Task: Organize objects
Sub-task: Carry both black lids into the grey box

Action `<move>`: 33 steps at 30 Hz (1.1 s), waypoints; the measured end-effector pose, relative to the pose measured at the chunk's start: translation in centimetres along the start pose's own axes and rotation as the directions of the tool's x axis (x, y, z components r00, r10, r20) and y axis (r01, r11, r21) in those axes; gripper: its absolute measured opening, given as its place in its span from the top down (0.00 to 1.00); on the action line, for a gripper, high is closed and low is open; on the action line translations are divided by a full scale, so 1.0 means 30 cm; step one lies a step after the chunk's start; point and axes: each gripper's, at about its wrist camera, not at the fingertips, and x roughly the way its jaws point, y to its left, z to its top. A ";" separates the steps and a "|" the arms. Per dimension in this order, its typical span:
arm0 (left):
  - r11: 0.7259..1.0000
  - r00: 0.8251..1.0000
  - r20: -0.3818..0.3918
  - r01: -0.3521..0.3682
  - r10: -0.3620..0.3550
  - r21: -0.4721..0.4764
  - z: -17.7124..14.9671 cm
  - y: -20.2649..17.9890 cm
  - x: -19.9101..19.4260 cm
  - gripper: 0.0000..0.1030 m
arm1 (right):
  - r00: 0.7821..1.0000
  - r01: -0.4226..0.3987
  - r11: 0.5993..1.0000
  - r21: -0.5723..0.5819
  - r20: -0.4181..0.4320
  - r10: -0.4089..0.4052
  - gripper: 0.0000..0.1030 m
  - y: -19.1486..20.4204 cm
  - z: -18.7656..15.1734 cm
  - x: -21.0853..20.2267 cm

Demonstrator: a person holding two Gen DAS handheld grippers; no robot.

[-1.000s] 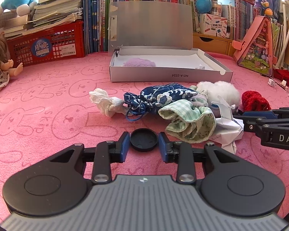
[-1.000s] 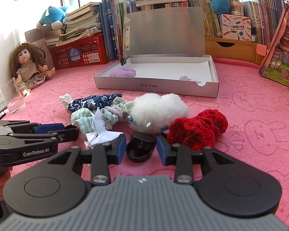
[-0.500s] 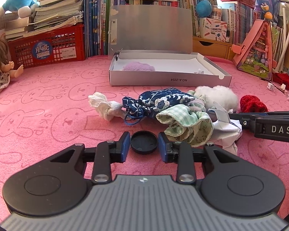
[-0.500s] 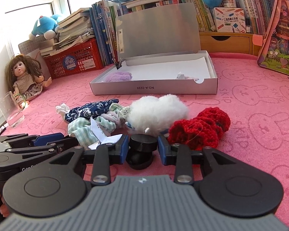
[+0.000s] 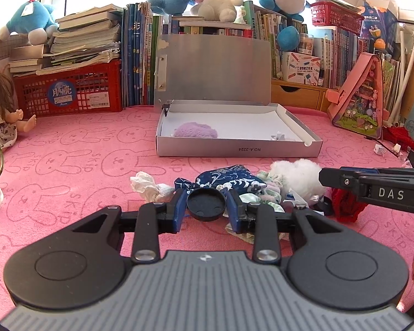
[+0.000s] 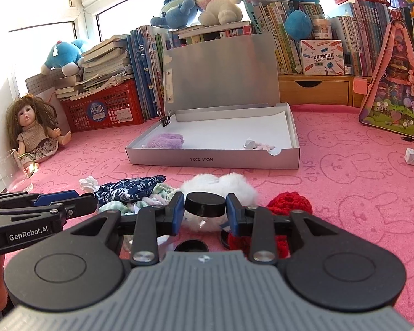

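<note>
**Black lid and black jar lifted off the pink cloth**

Black plastic fills both sets of jaws. A second ago the left hand-held gripper [image 5: 206, 210] held its flat round lid [image 5: 206, 204] down on the pink rabbit-print cloth [image 5: 69, 171]; now the lid hangs clear of the cloth, in front of the blue patterned pouch [image 5: 229, 182], with the blue pads clenched on its rim. The right hand-held gripper [image 6: 205, 211] stood open around the small black jar [image 6: 205, 205] a second ago and has since closed on it; the jar is now pinched between the pads and raised above the pile. In the right wrist view another black round piece [image 6: 191, 246] lies on the cloth just under the raised jar.

The lid is a shallow disc, tilted toward the camera so its inner face shows. The jar is a short, squat cylinder with a flat top.

Ahead of both grippers lies a heap of soft things: a white crumpled cloth [image 5: 147, 189], the pouch, a green checked fabric [image 6: 110, 207], a white fluffy ball [image 6: 220, 183] and red knitted yarn [image 6: 289, 202]. Beyond the heap sits the open silver box [image 5: 238, 149], lid upright, holding a purple fluffy piece [image 5: 196, 131] and a small folded paper [image 5: 278, 137]. A doll [image 6: 33, 127] and a clear glass [image 6: 12, 173] stand at the far left, with a red crate [image 5: 69, 91], books and plush toys along the back.
</note>
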 end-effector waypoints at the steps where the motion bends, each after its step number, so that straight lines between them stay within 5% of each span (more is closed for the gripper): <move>1: 1.000 1.000 0.002 -0.001 0.001 -0.002 0.012 0.004 0.003 0.64 | 1.000 0.006 1.000 0.000 0.006 -0.006 0.63 -0.005 0.010 0.000; 16: 1.000 0.999 0.044 -0.003 0.003 -0.009 0.204 0.025 0.125 0.64 | 0.997 0.070 0.996 0.047 0.040 -0.072 0.63 -0.104 0.163 0.091; 25: 0.999 0.999 0.034 -0.031 0.031 -0.024 0.297 0.015 0.291 0.64 | 0.993 0.085 0.992 0.092 0.069 -0.091 0.63 -0.131 0.243 0.233; 33: 0.998 0.998 0.010 -0.063 0.063 -0.020 0.389 0.047 0.490 0.64 | 0.996 0.089 0.994 0.055 0.004 -0.089 0.63 -0.169 0.282 0.378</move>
